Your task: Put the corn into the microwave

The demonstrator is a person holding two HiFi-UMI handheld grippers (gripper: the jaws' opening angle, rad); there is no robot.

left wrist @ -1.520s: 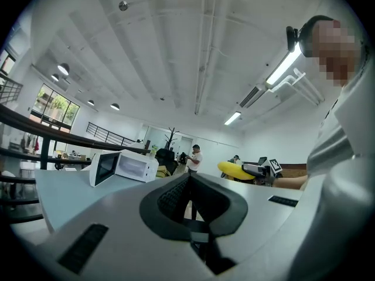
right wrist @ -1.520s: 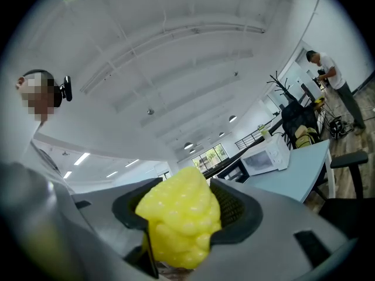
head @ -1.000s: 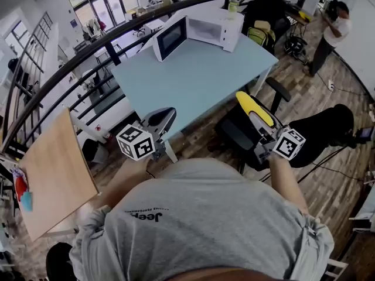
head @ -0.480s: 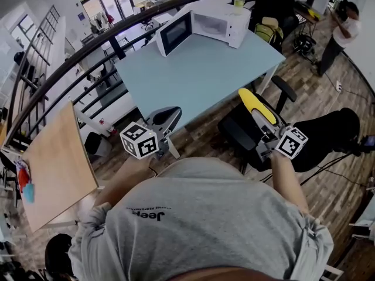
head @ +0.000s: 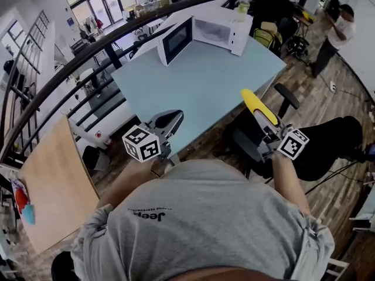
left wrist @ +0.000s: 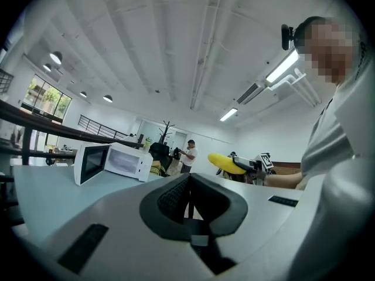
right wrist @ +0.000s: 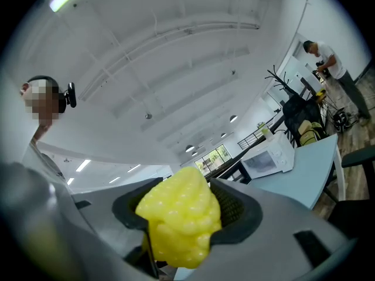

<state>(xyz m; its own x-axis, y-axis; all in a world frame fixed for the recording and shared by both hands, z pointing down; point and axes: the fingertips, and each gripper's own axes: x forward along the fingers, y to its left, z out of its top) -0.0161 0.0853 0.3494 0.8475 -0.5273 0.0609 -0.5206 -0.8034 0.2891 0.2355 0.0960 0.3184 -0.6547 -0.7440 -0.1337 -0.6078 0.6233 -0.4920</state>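
The white microwave [head: 214,28] stands at the far end of the light blue table [head: 199,81], its door [head: 174,40] swung open to the left. A yellow corn cob [head: 255,106] sticks out ahead of my right gripper [head: 262,119], which is shut on it off the table's right edge. From the right gripper view the corn [right wrist: 179,218] fills the gap between the pads, and the microwave [right wrist: 268,158] is far ahead. My left gripper [head: 166,120] hangs over the table's near edge, shut with nothing in it. The left gripper view shows the microwave [left wrist: 111,161] and the corn [left wrist: 227,163].
A black office chair [head: 258,139] stands by the table's right side, below my right gripper. A dark railing [head: 88,48] curves behind the table. There is a wooden desk [head: 55,180] at the left. A person [head: 335,31] stands far back right. A bottle [head: 242,6] sits on the microwave.
Both grippers have moved toward the table. The left one now reaches over its near edge. The corn stays gripped in the right one.
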